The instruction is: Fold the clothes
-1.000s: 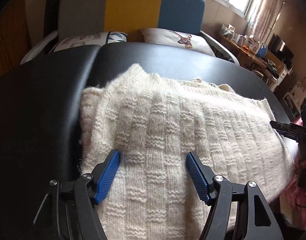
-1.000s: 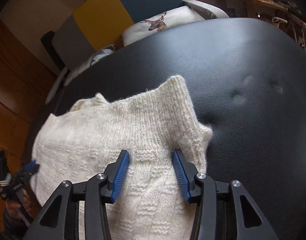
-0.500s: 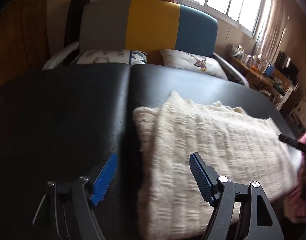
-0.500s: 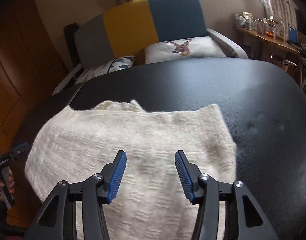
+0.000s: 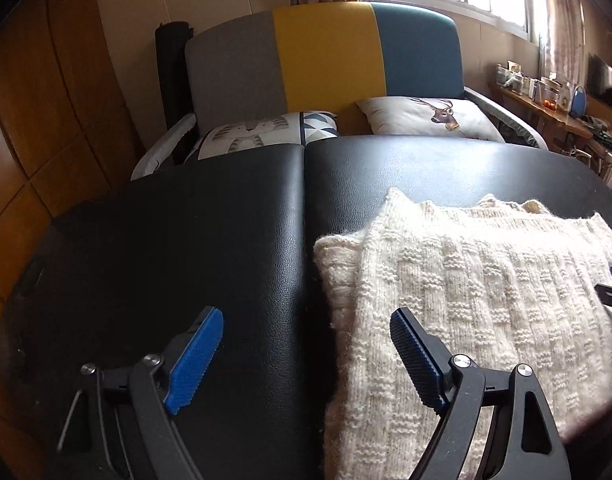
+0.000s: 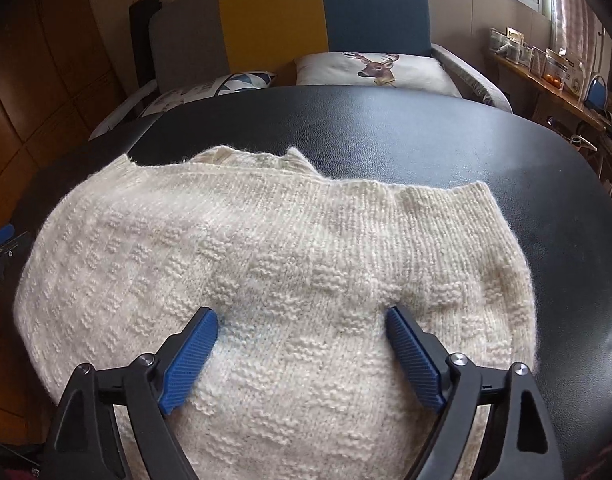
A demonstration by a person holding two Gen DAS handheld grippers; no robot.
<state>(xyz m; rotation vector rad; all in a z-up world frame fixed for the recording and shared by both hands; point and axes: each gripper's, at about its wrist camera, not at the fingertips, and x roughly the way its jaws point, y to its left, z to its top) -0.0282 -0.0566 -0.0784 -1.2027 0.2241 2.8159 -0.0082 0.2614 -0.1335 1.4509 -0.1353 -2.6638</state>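
- The cream knitted sweater (image 6: 290, 264) lies folded and flat on the black bench (image 5: 186, 248), toward its right half in the left wrist view.
- The left tongs (image 5: 306, 354) stand wide open and hold nothing; their gap straddles the sweater's left edge, with one blue pad over bare bench and the other over the knit.
- The right tongs (image 6: 302, 350) also gape open and empty, both pads over the middle of the sweater.
- The knit is fuzzy wool with a raised basket-weave check and plain ribbing along the far edge; a second layer shows under the left fold.
- The bench top is padded, grained black leatherette with a seam down its middle.
- The pads are ridged blue rubber on black arms.
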